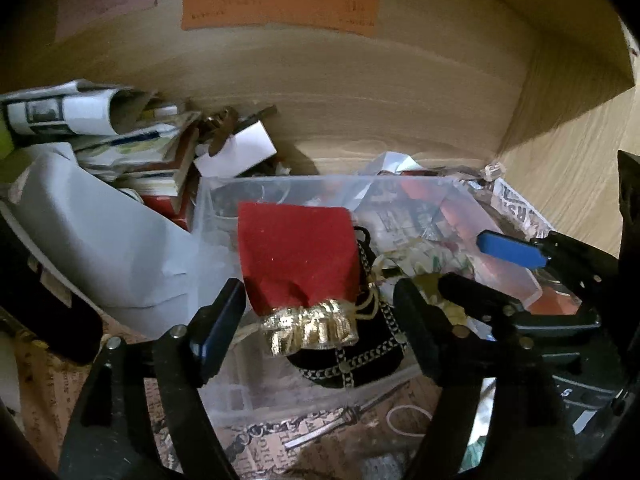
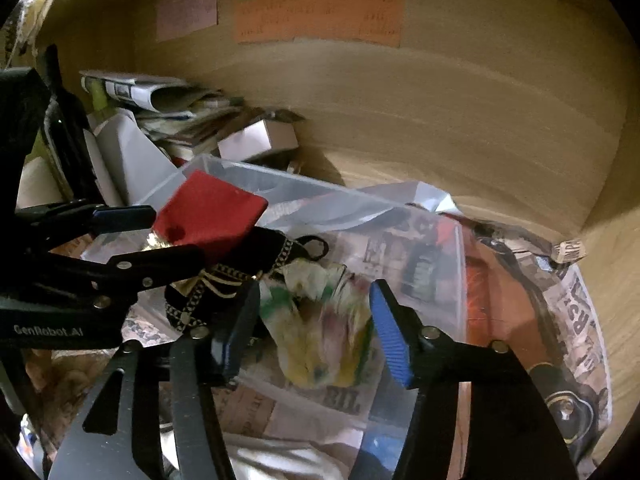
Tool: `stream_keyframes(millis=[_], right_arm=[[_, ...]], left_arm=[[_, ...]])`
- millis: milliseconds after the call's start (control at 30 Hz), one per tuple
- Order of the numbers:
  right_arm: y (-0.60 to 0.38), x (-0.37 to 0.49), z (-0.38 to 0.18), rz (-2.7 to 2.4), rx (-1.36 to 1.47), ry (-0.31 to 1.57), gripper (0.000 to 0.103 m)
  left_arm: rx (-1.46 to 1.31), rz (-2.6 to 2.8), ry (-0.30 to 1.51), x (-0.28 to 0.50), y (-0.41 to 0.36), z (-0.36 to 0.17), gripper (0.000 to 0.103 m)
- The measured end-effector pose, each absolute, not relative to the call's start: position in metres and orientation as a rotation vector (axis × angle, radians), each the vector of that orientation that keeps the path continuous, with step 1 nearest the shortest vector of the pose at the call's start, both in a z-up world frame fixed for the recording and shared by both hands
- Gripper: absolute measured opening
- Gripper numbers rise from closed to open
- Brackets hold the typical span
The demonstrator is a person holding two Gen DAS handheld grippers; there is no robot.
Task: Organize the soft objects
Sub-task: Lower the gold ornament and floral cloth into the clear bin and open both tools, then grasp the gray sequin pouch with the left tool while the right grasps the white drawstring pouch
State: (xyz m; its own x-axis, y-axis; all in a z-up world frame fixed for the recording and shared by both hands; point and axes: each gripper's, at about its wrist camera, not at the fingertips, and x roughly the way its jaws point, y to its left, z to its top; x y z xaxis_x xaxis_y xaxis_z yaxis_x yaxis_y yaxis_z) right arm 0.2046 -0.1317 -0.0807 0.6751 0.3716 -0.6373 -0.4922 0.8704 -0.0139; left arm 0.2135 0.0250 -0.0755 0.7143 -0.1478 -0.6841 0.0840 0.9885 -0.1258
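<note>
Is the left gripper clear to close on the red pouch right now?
Probably yes. The left gripper is open with the red pouch and its gold neck between the fingers; nothing blocks it, though the black chain-trimmed pouch lies close underneath.

Red pouch (image 1: 296, 256) with gold neck, black chain-patterned bag (image 1: 352, 356), blue-padded tongs (image 2: 316, 332), orange note (image 1: 276, 4).
</note>
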Motion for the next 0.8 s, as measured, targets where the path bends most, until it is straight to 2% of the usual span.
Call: stream_keyframes(millis=[367, 600, 800], right_arm=[[-0.155, 0.156, -0.046, 0.485, -0.151, 0.532, 0.069], [-0.166, 0.129, -0.048, 0.488, -0.136, 0.506, 0.071], [-0.175, 0.112, -0.07, 0.496, -0.118, 0.557, 0.071]], left_arm=[[-0.056, -0.137, 0.653, 0.161, 0.025, -0.044, 0.09], [-0.046, -0.161, 0.663, 0.133, 0.018, -0.049, 0.091], [-0.033, -0.178, 0.695, 0.119, 0.009, -0.067, 0.091]])
